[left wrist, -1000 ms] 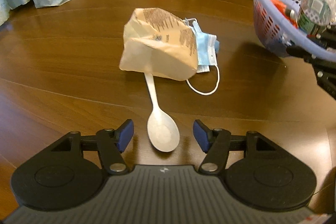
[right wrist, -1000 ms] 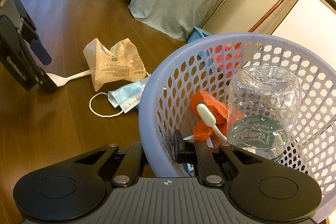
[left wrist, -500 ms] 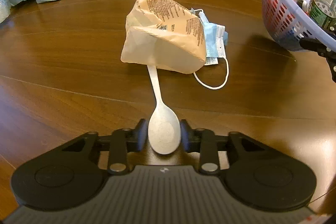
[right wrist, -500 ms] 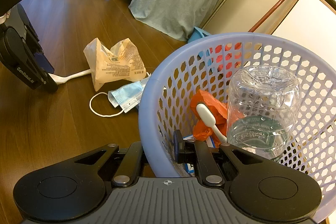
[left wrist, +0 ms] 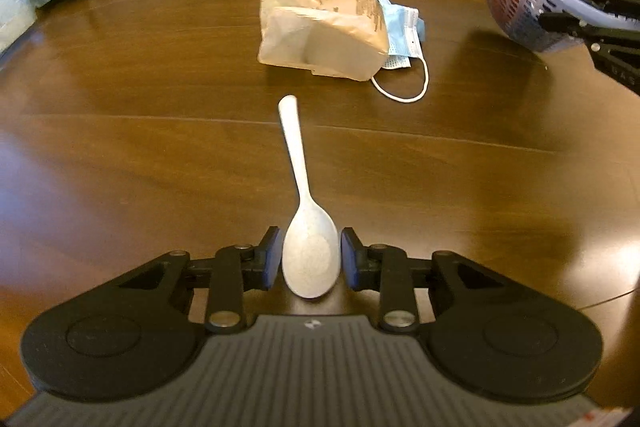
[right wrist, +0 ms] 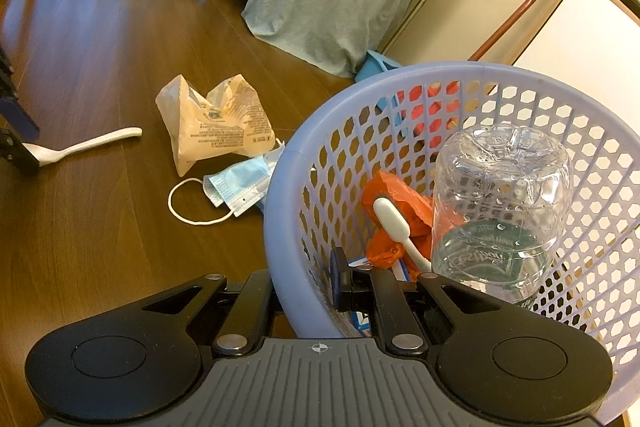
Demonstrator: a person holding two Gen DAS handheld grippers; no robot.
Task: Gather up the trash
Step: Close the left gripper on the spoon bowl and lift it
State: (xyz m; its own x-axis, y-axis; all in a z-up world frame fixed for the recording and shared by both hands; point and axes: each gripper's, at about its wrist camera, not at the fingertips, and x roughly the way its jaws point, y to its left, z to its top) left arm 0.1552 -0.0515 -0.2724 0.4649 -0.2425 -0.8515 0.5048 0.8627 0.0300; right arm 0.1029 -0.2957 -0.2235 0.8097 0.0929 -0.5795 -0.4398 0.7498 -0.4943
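The left gripper (left wrist: pixel 309 263) has its two blue pads clamped on the bowl of one white plastic spoon (left wrist: pixel 306 227), whose handle points straight ahead of the fingers over the wooden floor (left wrist: pixel 120 147). Farther ahead, well apart from the handle tip, lie one crumpled tan paper bag (left wrist: pixel 324 27) and one blue face mask (left wrist: pixel 402 31), the mask touching the bag's right side. The right gripper (right wrist: pixel 304 287) is closed on the rim of one lavender basket (right wrist: pixel 280 227), one finger outside the wall, one inside. In the basket, ahead and to the right of those fingers, are one clear plastic bottle (right wrist: pixel 500 211), one orange wrapper (right wrist: pixel 404 211) and one white utensil (right wrist: pixel 394 223).
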